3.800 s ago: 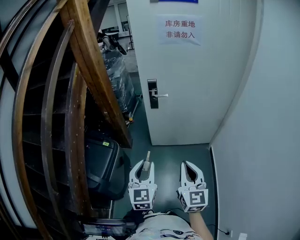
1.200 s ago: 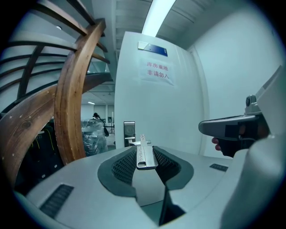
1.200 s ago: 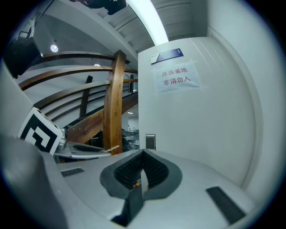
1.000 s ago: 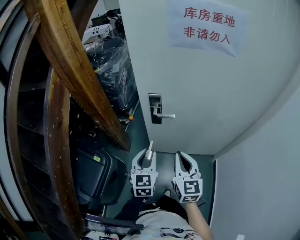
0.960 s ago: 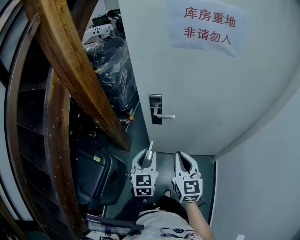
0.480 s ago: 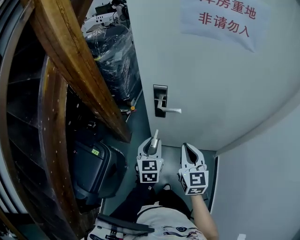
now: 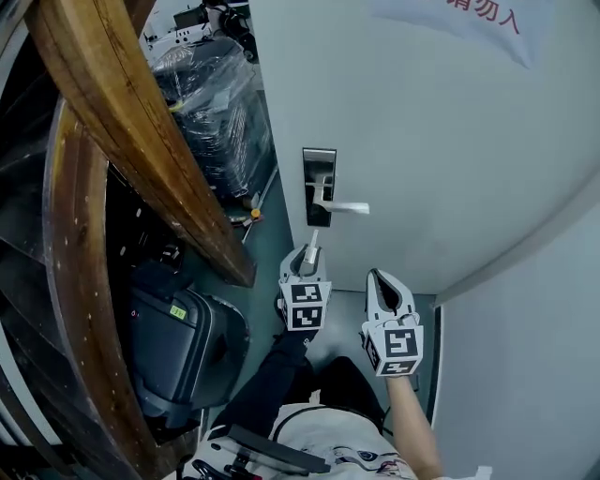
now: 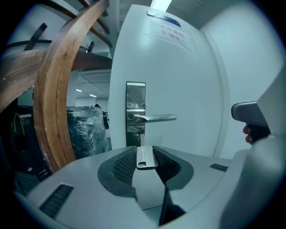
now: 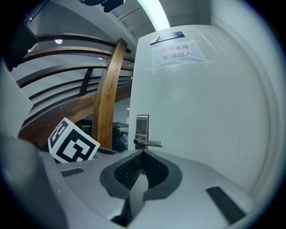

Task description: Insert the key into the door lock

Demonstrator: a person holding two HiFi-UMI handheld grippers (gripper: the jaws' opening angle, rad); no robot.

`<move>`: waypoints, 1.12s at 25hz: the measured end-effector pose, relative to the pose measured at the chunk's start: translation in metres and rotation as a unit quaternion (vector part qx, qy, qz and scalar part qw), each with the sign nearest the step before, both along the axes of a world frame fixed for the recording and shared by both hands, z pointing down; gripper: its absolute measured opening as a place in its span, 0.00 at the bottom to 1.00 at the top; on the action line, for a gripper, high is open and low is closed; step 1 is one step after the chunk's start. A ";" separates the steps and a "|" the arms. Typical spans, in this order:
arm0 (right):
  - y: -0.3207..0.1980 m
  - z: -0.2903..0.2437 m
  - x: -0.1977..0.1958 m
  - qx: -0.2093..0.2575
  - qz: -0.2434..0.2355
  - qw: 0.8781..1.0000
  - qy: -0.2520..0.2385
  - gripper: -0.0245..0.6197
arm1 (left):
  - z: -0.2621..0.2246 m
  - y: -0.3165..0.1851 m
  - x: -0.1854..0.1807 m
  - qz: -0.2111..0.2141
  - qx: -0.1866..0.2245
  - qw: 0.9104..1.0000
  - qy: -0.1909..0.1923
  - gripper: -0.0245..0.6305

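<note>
A white door (image 7: 441, 141) carries a steel lock plate (image 7: 319, 186) with a lever handle (image 7: 342, 207) pointing right. My left gripper (image 7: 307, 258) is shut on a flat silver key (image 7: 310, 246), whose tip points up at the plate's lower end, a short way off. In the left gripper view the key (image 8: 142, 156) lies between the pads, just below the keyhole (image 8: 134, 136) and the handle (image 8: 154, 118). My right gripper (image 7: 382, 281) is lower and to the right, shut and holding nothing. Its own view shows the lock plate (image 9: 142, 127) ahead.
A curved wooden stair beam (image 7: 141, 141) slants down at the left, close to the door edge. A black suitcase (image 7: 178, 347) sits under it, with plastic-wrapped goods (image 7: 216, 103) behind. A white wall (image 7: 525, 356) closes the right side. A paper sign (image 7: 469, 19) hangs on the door.
The door and lock plate have come closer. My left gripper has risen with the key toward the plate's lower end. The right gripper has stayed lower and behind.
</note>
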State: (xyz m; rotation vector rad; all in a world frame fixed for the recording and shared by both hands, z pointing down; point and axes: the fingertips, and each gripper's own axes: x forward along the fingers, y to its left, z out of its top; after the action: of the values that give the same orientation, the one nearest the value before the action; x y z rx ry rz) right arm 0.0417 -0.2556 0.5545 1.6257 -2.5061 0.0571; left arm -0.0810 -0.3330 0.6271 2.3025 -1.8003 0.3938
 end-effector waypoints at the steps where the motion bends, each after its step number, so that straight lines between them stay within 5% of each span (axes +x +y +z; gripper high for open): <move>1: -0.002 0.006 0.001 0.000 0.002 1.000 0.003 0.05 | 0.006 -0.007 0.000 -0.002 0.000 1.000 0.002 0.22; 12: -0.023 0.028 0.014 0.003 0.016 1.000 0.018 0.05 | 0.026 -0.059 0.006 -0.012 -0.007 0.999 0.030 0.22; 28: -0.042 0.047 0.017 0.000 0.012 1.000 0.006 0.05 | 0.040 -0.089 0.004 -0.027 -0.005 0.999 0.020 0.22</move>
State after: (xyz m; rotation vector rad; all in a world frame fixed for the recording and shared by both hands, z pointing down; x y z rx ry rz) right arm 0.0587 -0.2972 0.6011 1.6508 -2.4780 0.0487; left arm -0.0766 -0.4220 0.6670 2.2348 -1.8320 0.3434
